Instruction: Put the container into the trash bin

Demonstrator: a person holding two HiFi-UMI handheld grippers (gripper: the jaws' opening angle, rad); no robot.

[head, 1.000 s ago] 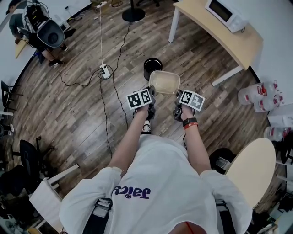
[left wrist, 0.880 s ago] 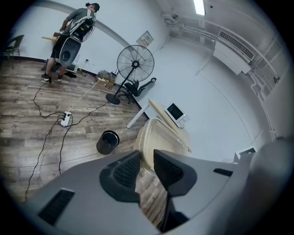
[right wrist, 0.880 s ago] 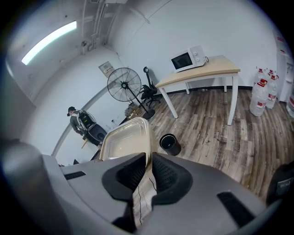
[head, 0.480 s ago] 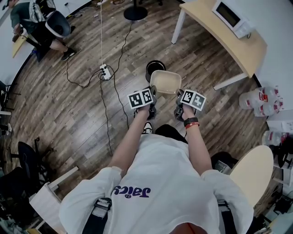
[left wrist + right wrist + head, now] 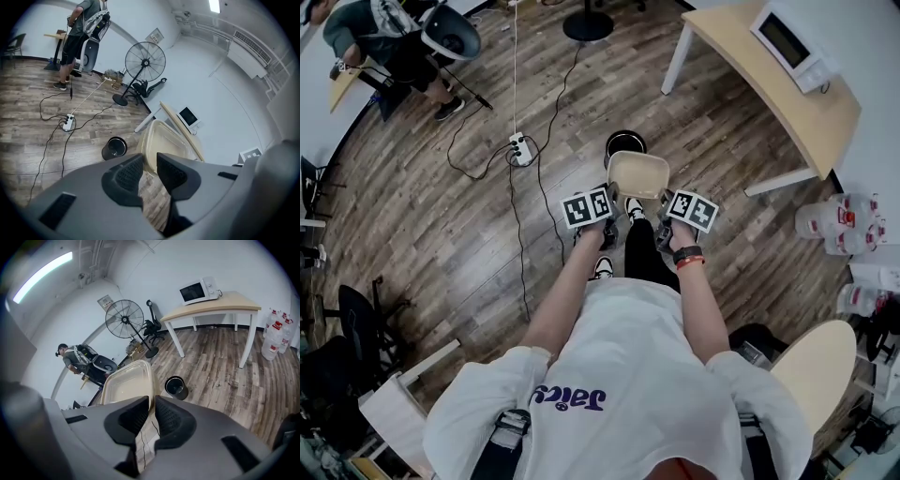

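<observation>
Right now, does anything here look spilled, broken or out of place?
Nothing spilled or damaged. The container looks empty, its rim pinched on each side by the left gripper and right gripper, close to the bin. The only untidy thing is a power strip with cables trailing loose across the floor.

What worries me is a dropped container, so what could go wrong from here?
1. The left gripper and right gripper each pinch only a thin rim of the container; if the hands pull apart, it may slip out.
2. The trash bin looks narrow against the container, so it might jam at the mouth or tip the bin.
3. A power strip lies on the floor left of the bin; a foot could catch it.
</observation>
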